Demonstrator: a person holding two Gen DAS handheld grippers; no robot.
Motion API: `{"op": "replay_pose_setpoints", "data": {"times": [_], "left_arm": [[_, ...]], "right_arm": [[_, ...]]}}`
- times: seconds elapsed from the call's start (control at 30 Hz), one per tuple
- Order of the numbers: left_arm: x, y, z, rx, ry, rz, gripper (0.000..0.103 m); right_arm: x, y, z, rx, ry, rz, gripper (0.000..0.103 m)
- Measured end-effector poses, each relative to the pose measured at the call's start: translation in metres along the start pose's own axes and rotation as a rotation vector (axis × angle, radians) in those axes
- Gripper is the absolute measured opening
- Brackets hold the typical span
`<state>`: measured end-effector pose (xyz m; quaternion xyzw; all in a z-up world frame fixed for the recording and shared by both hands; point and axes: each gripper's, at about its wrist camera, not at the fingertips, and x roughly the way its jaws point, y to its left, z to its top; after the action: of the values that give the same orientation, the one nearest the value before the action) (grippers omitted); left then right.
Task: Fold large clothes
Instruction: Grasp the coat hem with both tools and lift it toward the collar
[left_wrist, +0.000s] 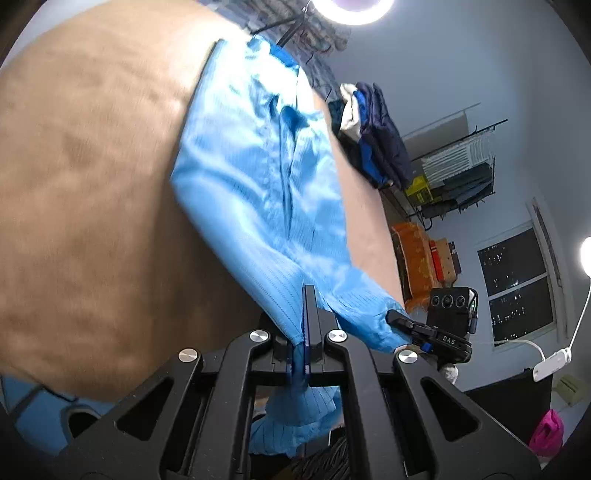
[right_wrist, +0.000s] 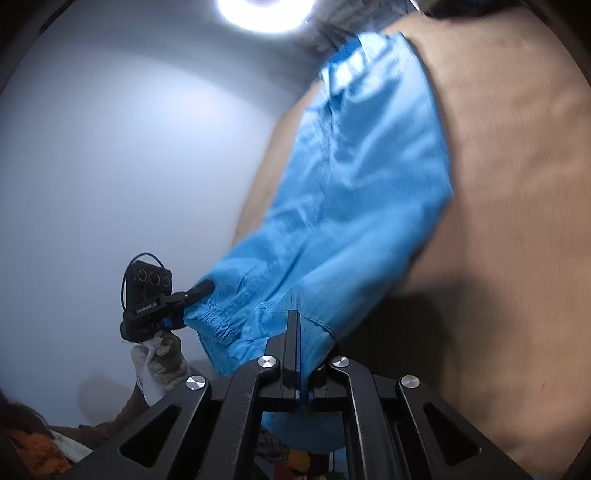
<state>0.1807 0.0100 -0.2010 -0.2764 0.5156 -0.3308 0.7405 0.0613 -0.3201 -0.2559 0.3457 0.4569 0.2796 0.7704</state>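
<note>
My left claw (left_wrist: 308, 332) is pressed together on the near hem of the blue garment (left_wrist: 258, 177), fabric bunched between its pads and spilling below them. The cloth runs away from me across the tan surface (left_wrist: 85, 184), far end lying flat, near end lifted. I cannot tell whether that surface is a bed or a padded counter.

To its right in the left wrist view, my right claw (left_wrist: 397, 319) pinches the gathered cuff end of the same edge. Its own camera agrees: right claw (right_wrist: 293, 350) clamped on a fold of blue. The left claw (right_wrist: 201, 288) appears there too, biting the elastic cuff, with a gloved hand (right_wrist: 159, 360) under it.

Step in hand, by my reading: raise the near edge to carry it over.

- Keep both claws level and apart so the edge stays taut.
- Carry slowly; this slick fabric may slide.
- Land the hem square on the far end before releasing.
</note>
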Motion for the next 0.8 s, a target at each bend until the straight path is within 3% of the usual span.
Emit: {"op": "replay_pose_setpoints", "data": {"times": [0.27,0.47,0.67,0.8], "left_arm": [[0.012,-0.013,0.065,0.042,-0.064,0.007,0.001],[0.043,-0.003,0.111,0.027,-0.093,0.021,0.001],[0.077,0.017,0.143,0.005,-0.100,0.063,0.001],[0.095,0.034,0.148,-0.026,-0.084,0.091,0.001]], "right_arm": [[-0.005,0.023,0.073,-0.075,-0.103,-0.037,0.000],[0.015,0.010,0.123,-0.060,-0.163,-0.082,0.000],[0.024,-0.017,0.148,-0.024,-0.163,-0.119,0.000],[0.045,-0.034,0.162,-0.017,-0.141,-0.202,0.000]]}}
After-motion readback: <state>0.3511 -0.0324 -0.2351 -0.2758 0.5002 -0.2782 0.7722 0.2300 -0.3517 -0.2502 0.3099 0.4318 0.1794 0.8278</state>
